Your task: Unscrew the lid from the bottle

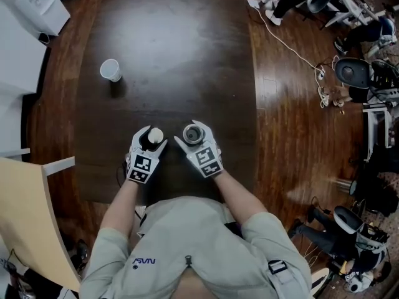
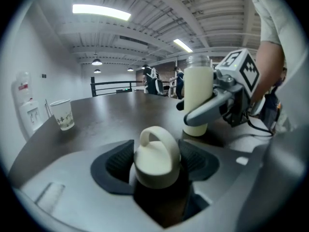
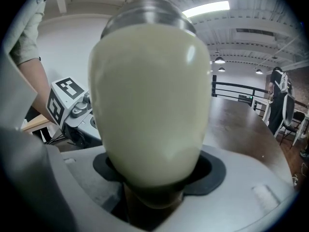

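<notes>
Both jaw pairs are clamped: left gripper (image 2: 157, 167) on the freed lid (image 2: 155, 151), right gripper (image 1: 194, 132) on the bottle (image 3: 149, 105) at its three o'clock. Best to keep the bottle upright.

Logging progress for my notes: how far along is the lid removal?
Done: the lid is off, and the bottle shows an open mouth. In hand: the left gripper has its jaws clamped on the lid, the right gripper on the bottle, side by side. Left: probably only setting both down.
</notes>
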The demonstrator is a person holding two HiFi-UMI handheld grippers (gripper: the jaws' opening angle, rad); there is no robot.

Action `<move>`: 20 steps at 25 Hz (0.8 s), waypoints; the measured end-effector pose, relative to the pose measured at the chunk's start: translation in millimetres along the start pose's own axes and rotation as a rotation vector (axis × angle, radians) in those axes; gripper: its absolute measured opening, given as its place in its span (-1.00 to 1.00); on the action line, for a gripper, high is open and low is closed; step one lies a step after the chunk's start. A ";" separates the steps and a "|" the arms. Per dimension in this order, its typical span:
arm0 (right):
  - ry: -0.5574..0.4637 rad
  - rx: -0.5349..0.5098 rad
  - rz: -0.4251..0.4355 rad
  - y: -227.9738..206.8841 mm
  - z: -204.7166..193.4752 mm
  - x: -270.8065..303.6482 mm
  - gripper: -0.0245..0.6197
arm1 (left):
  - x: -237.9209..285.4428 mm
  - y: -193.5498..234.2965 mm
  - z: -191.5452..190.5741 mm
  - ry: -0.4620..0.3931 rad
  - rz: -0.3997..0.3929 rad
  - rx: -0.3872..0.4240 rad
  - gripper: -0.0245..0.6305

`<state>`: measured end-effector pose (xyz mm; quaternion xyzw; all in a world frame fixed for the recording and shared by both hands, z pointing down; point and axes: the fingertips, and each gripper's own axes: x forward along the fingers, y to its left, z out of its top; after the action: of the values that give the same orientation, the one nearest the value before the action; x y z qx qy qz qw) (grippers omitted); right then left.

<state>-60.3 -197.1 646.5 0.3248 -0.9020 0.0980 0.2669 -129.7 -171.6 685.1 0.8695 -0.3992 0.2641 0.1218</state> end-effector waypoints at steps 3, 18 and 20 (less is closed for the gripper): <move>0.026 0.000 0.005 1.1 -4.1 2.0 0.02 | 6.2 -8.7 -17.9 0.073 -0.049 0.040 -0.01; 0.147 0.084 0.033 -7.7 -36.6 -10.6 0.30 | -25.9 4.0 8.3 0.009 -0.042 -0.033 0.19; 0.147 0.089 0.018 -9.7 -39.9 -17.9 0.30 | -36.8 10.9 15.3 -0.043 -0.011 -0.079 0.19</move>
<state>-25.8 -181.1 670.2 0.3204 -0.8776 0.1640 0.3166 -152.3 -162.0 651.9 0.8718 -0.4068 0.2288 0.1488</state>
